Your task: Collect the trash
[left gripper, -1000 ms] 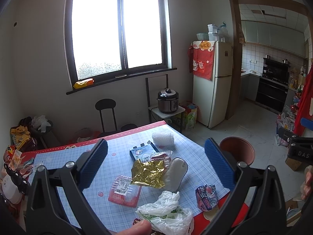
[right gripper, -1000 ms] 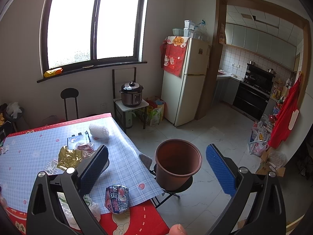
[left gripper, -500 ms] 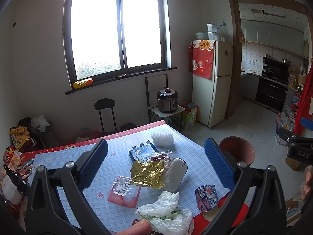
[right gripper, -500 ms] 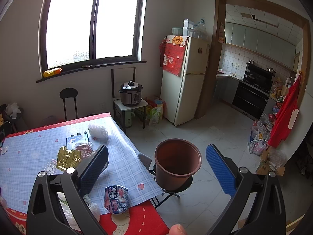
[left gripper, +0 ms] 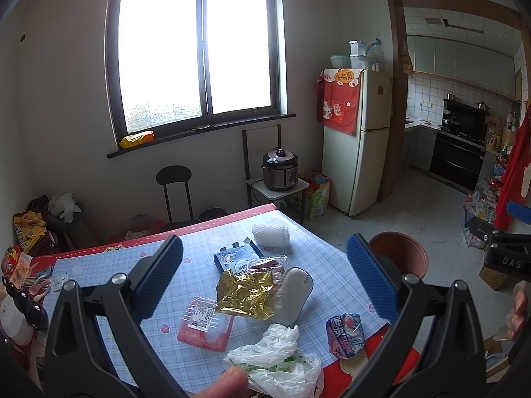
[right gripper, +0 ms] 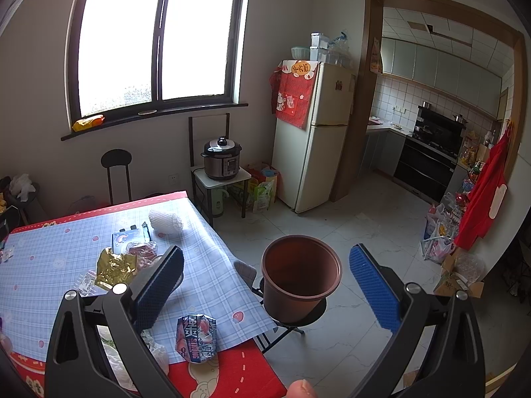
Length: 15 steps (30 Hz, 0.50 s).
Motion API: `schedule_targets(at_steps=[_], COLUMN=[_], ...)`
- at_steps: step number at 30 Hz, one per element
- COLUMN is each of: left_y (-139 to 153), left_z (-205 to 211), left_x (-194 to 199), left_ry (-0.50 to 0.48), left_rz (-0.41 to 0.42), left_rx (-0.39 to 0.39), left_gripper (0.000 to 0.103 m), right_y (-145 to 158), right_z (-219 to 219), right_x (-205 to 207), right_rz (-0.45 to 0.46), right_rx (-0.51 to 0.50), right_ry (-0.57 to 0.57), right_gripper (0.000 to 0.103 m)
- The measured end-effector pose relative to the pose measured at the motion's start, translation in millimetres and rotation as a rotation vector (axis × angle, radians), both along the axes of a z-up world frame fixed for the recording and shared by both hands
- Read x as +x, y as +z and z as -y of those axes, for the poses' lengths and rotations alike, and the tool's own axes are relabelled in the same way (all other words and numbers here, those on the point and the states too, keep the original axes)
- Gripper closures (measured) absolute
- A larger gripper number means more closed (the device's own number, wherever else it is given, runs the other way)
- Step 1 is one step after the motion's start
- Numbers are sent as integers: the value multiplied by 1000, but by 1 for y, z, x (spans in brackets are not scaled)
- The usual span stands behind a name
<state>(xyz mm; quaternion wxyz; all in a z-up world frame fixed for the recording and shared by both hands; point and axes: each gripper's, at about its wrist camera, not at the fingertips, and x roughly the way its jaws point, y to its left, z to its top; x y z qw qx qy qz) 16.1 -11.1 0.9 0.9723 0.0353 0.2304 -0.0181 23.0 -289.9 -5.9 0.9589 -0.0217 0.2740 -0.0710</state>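
Note:
Trash lies on the blue checked tablecloth: a gold foil wrapper, a red flat packet, a white plastic bag, a crumpled snack packet, a white foam net and a grey-white tray. My left gripper is open and empty above the trash. My right gripper is open and empty, to the right of the table. A brown bucket stands on a stool beside the table. The snack packet and the gold wrapper show in the right wrist view too.
A small blue card packet lies by the foam net. Cups and clutter sit at the table's left end. A black stool, a rice cooker on a stand and a fridge stand beyond the table.
Both grippers have stayed open and nearly still. The views have shifted only slightly.

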Motion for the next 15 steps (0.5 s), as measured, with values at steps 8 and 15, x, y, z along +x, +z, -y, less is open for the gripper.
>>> schedule_targets(at_steps=[8, 15], left_y=[-3, -13], left_z=[-6, -28], left_x=[-3, -2], left_ry=[-13, -69], left_rz=[-13, -39], left_rx=[-29, -124], left_gripper=[5, 5], right_y=[-2, -19], right_z=[2, 5], right_x=[2, 6], right_rz=[-5, -2], right_rx=[8, 87], right_ry=[3, 76], right_gripper=[4, 4])
